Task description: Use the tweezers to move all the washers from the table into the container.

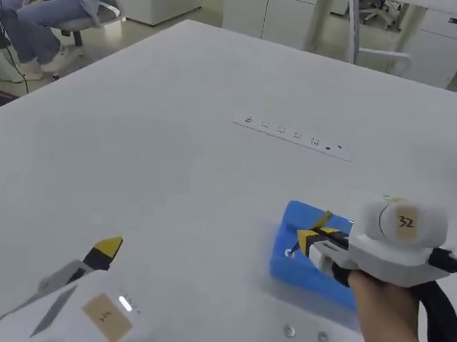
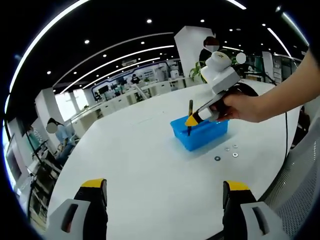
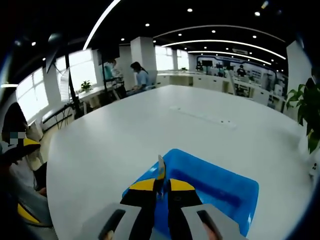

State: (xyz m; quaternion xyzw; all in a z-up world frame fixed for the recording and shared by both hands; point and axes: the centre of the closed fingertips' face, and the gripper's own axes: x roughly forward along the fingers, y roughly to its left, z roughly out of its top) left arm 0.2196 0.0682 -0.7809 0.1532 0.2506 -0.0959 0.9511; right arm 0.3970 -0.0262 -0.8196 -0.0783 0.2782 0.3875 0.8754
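Observation:
The blue container [image 1: 316, 260] stands on the white table near its front right. My right gripper [image 1: 308, 240] hovers over the container's left part, shut on the tweezers [image 1: 322, 219], which point down into it. A small pale ring, apparently a washer [image 1: 289, 253], sits at the tweezers' tip. Three loose washers [image 1: 323, 338] lie on the table in front of the container. In the right gripper view the jaws [image 3: 162, 185] pinch the tweezers [image 3: 160, 170] above the container [image 3: 215, 187]. My left gripper [image 1: 105, 249] hangs open at the lower left, its jaws [image 2: 164, 187] wide apart and empty.
A flush socket strip [image 1: 292, 134] is set into the table [image 1: 176, 138] beyond the container. A seated person on an office chair [image 1: 45, 8] is past the table's far left edge. Desks and cabinets stand behind the table.

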